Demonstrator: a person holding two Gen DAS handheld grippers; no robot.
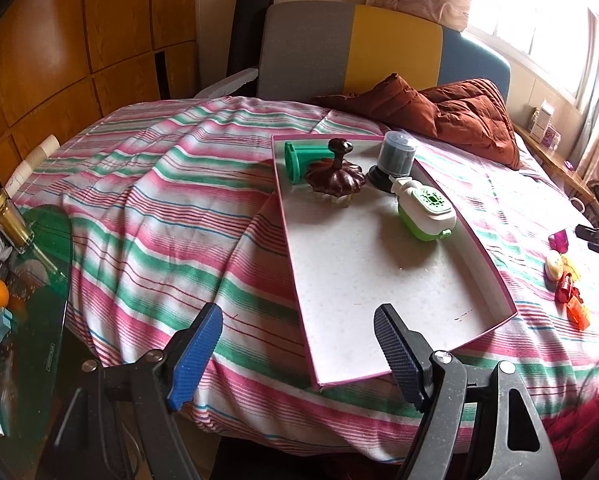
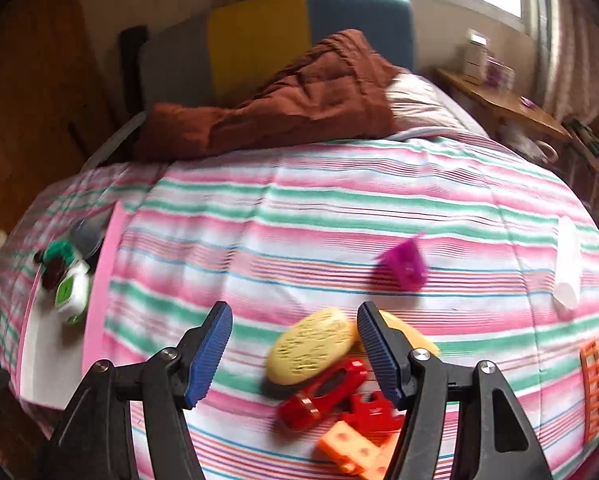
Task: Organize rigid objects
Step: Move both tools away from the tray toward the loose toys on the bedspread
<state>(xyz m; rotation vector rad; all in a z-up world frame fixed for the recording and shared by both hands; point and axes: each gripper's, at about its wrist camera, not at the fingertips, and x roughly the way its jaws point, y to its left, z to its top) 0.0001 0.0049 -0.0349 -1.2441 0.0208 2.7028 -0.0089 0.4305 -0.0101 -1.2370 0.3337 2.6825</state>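
The shallow white tray with a pink rim (image 1: 379, 280) lay on the pink, green and white striped bedspread (image 1: 159, 200), and four rigid things sat bunched at its far end: a green plastic spool (image 1: 299, 159) on its side, a dark brown lobed lid with a knob (image 1: 333, 174) just beside it, a grey cylindrical container on a black base (image 1: 395, 156), and a white and green plastic case (image 1: 425, 210) nearest of the four. The left gripper (image 1: 298, 356) hung over the tray's near corner, its blue-padded jaws spread with nothing between them. Off to the right of the tray, on the bare bedspread, lay a loose cluster: a pale yellow oval soap-like piece (image 2: 313, 346), a red toy car (image 2: 323, 392), an orange block with round holes (image 2: 351, 448) and, a little farther off, a magenta plastic gem-shaped piece (image 2: 405, 266). The right gripper (image 2: 295, 354) stood above that cluster, blurred, jaws spread and gripping nothing. A rust-brown quilted blanket (image 2: 291, 108) lay heaped at the far end of the bed.
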